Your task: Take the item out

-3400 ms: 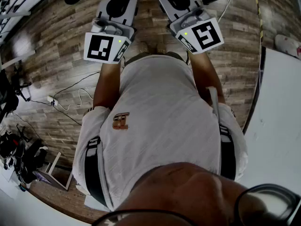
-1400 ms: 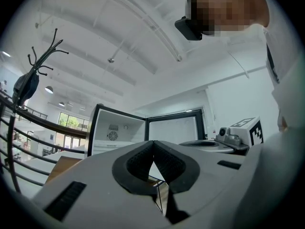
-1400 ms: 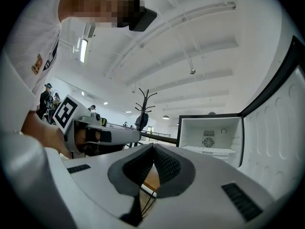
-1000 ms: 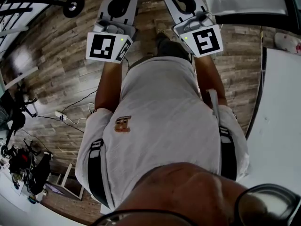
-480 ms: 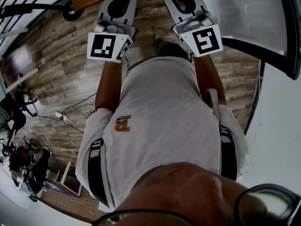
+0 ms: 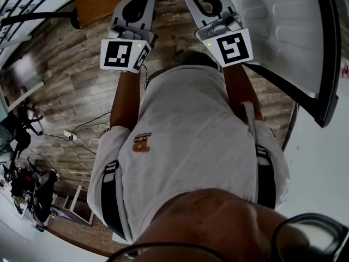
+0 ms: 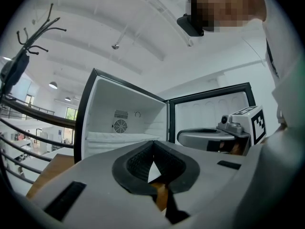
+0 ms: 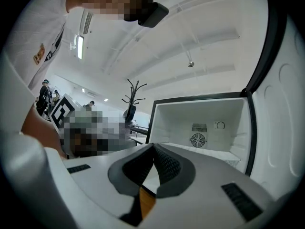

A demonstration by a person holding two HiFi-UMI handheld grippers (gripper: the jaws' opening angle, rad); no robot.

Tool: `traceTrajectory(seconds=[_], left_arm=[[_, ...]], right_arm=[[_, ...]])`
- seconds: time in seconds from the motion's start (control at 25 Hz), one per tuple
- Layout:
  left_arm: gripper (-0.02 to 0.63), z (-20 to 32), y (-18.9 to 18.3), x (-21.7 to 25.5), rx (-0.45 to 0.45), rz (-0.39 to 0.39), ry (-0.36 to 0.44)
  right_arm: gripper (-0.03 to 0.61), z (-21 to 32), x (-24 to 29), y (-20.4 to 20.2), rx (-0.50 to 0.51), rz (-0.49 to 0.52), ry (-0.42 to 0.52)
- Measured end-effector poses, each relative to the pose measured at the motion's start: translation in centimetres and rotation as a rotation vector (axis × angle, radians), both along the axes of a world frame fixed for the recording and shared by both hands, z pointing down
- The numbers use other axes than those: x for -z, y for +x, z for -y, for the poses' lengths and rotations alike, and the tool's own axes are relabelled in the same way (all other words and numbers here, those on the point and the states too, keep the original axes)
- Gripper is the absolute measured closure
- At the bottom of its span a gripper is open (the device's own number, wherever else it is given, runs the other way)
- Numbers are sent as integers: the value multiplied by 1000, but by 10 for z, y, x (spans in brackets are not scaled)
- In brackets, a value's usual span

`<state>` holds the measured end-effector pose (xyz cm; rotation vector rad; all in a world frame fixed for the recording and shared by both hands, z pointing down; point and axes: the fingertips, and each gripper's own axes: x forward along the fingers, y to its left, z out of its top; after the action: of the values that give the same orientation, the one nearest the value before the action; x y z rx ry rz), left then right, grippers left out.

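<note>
floor (image 6: pixel 65 81): wood planks | ceiling (image 7: pixel 119 13): white | coat stand (image 8: pixel 132 97): dark

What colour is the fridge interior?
The fridge interior is white, best seen in the right gripper view.

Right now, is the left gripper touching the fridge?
Apart. In the left gripper view the open fridge stands whole, well beyond the shut tips of the left gripper.
</note>
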<state>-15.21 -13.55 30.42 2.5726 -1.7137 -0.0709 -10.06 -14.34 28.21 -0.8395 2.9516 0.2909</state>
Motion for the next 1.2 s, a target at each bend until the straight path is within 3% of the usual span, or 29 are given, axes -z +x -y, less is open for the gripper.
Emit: traceTrajectory(seconds=[0.24, 0.68, 0.84, 1.2], left_arm=[[595, 60, 24, 8, 31, 12, -12], [595, 89, 48, -23, 58, -23, -56], [595, 100, 41, -36, 84, -104, -89], [595, 123, 13, -70, 145, -415, -222]], right_arm=[[545, 58, 8, 23, 14, 5, -4], [545, 82, -19, 51, -7, 19, -13], [545, 86, -20, 54, -27, 15, -11], [545, 94, -10, 52, -77, 20, 3]])
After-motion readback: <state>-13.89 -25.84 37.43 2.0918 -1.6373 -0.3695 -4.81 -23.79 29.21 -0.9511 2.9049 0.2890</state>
